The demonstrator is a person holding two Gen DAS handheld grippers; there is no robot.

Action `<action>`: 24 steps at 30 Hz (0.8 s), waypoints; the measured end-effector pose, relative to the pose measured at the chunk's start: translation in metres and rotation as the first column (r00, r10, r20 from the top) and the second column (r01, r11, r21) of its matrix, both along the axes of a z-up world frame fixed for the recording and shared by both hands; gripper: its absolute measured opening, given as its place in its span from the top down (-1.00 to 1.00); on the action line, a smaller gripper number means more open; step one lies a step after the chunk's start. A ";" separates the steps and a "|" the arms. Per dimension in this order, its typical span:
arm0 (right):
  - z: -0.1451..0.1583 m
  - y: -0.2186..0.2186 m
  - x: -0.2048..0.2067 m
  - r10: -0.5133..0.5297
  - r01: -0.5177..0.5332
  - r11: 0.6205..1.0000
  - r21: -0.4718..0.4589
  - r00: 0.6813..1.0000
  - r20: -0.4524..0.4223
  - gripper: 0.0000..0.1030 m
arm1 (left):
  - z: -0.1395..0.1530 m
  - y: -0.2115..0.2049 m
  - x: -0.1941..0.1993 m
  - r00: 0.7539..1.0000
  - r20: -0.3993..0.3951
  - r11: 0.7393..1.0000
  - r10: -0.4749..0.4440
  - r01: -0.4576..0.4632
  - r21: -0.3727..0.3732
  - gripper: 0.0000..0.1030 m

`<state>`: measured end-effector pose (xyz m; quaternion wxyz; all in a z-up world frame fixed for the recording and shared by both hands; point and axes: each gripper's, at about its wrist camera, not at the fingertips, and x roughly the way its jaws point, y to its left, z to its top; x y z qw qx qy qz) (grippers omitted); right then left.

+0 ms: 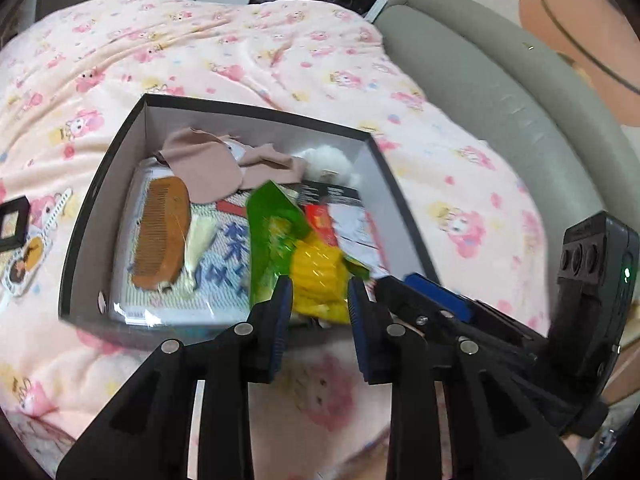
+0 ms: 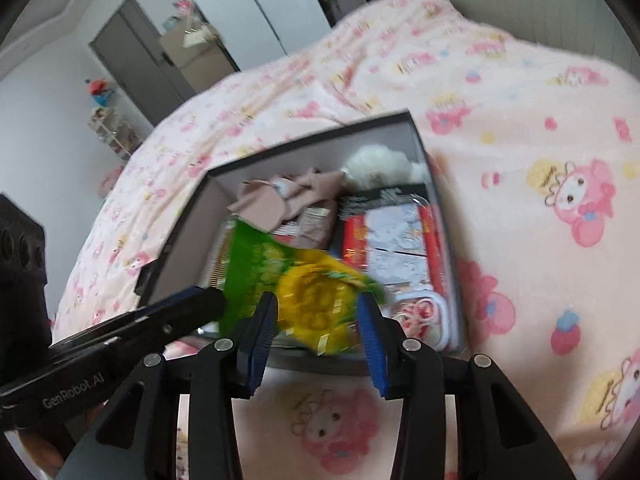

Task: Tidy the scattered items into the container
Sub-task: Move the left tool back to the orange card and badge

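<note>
A dark box [image 1: 100, 184] with a white inside sits on the pink bed cover; it also shows in the right wrist view [image 2: 424, 140]. Inside lie a wooden comb [image 1: 164, 232], beige cloth [image 1: 208, 168], a white fluffy item [image 1: 324, 162] and packets. A green and yellow snack bag [image 1: 300, 248] lies blurred over the box's near edge, also in the right wrist view [image 2: 304, 292]. My left gripper [image 1: 320, 304] is open, the bag just beyond its fingertips. My right gripper [image 2: 320, 320] is open around the bag's near end.
A small black square frame [image 1: 14, 222] and a cartoon sticker card [image 1: 24, 264] lie on the cover left of the box. A grey padded bed edge [image 1: 480, 92] runs along the right. The right gripper's body [image 1: 592, 280] stands close at the left gripper's right side.
</note>
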<state>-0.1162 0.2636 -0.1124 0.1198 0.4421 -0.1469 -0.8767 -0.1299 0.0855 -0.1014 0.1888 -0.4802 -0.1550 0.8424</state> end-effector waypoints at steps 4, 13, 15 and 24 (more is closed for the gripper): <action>0.019 -0.029 0.024 0.031 -0.026 0.998 0.059 0.996 -0.081 0.28 | 0.010 -0.027 0.021 1.000 -0.007 0.999 0.007 -0.007 0.039 0.47; 0.035 -0.129 0.027 0.221 -0.212 0.972 0.098 0.970 -0.096 0.28 | 0.020 -0.126 0.057 0.990 -0.009 0.987 0.143 -0.142 0.079 0.47; 0.030 -0.151 0.021 0.256 -0.250 0.965 0.084 0.964 -0.066 0.28 | 0.014 -0.156 0.061 0.978 0.020 0.974 0.207 -0.208 0.090 0.47; -0.010 -0.283 -0.015 0.454 -0.456 0.889 0.027 0.888 0.069 0.28 | -0.047 -0.293 0.036 0.844 0.269 0.856 0.463 -0.505 0.112 0.47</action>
